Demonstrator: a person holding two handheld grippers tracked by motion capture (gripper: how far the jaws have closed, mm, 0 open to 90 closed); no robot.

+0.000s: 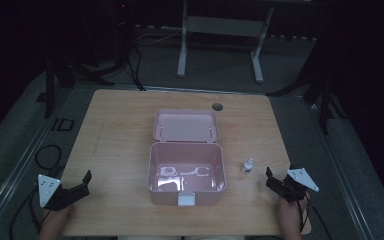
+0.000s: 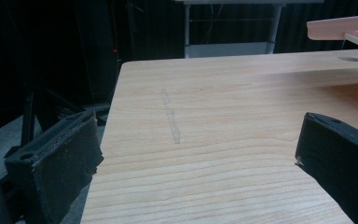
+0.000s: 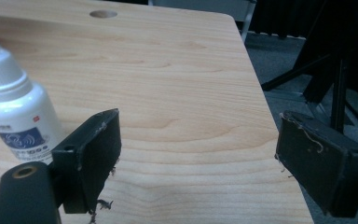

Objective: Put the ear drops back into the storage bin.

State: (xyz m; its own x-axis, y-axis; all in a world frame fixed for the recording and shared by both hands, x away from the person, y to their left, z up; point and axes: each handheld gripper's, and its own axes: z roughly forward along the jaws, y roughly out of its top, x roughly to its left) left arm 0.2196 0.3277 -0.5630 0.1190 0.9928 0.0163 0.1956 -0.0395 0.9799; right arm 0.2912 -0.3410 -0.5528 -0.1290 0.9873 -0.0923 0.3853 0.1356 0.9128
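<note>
Your right hand-held gripper (image 1: 276, 179) stood spread at the bottle's (image 1: 248, 166) four o'clock, approach unfinished; next you needed to straddle it squarely.

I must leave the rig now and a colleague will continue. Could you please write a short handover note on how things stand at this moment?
Left gripper: open, holding nothing, at the near left edge of the table.
Right gripper: open, holding nothing, at the near right edge, just beside the small white dropper bottle but not touching it.
Pink box: mid-table, lid laid fully back; I can make out nothing but glare inside.
The bottle stands upright on the table, right of the box.
Done: box is open.
Left, probably: grasp the bottle, place it in the box, close the lid.
</note>
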